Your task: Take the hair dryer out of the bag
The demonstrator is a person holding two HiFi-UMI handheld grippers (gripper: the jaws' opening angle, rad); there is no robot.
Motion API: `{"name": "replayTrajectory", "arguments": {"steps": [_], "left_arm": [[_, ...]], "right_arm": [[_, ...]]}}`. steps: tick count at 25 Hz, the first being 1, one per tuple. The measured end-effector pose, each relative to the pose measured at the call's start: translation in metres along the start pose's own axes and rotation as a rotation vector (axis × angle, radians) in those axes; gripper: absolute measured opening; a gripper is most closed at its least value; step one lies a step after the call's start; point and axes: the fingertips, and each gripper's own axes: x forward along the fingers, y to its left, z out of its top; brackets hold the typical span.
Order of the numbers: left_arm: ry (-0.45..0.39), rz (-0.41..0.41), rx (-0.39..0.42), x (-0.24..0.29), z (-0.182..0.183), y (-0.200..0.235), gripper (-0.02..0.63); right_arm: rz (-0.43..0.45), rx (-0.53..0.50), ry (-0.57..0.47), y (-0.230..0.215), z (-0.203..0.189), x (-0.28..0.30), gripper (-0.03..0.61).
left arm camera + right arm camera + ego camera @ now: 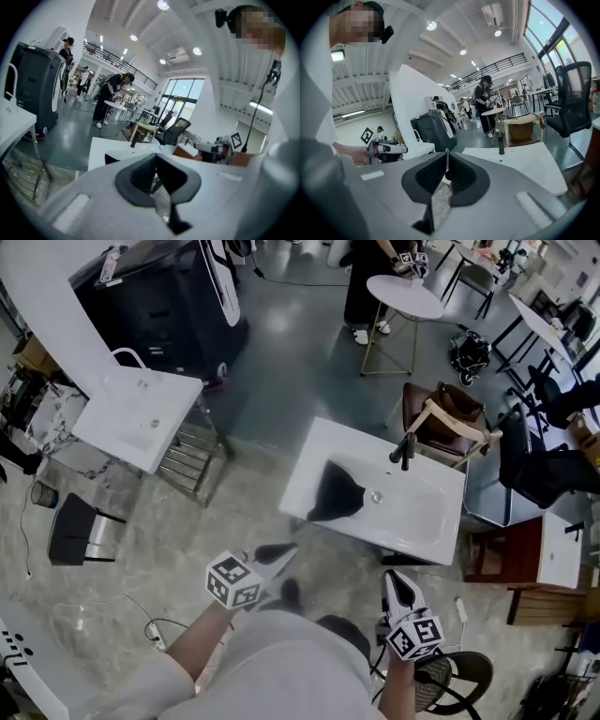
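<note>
Close to your body, your left gripper point(279, 555) and right gripper point(397, 579) both have their jaws pressed together on nothing. Ahead, the black bag point(336, 491) lies on the white basin point(422, 512); the hair dryer cannot be made out.

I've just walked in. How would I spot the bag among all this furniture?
Find the white washbasin unit standing ahead of the person, the one with a black tap at its far edge. On its left half lies the bag, a dark, limp, triangular heap. Apart from the tap it is the only dark thing on that top; the other white basin further left carries none.
</note>
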Motion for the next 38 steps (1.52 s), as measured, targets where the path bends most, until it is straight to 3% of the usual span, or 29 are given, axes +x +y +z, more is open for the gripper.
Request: {"name": "replayTrajectory", "arguments": {"steps": [13, 17, 38], "left_arm": [[0.024, 0.026, -0.029, 0.017, -0.004, 0.026, 0.000], [0.016, 0.062, -0.036, 0.023, 0.001, 0.034, 0.000], [-0.047, 0.266, -0.118, 0.099, 0.031, 0.065, 0.000]], "right_arm": [[0.032, 0.023, 0.034, -0.017, 0.000, 0.027, 0.006], [0.073, 0.044, 0.031, -0.030, 0.006, 0.044, 0.006], [0.311, -0.066, 0.172, -0.120, 0.038, 0.146, 0.006]]}}
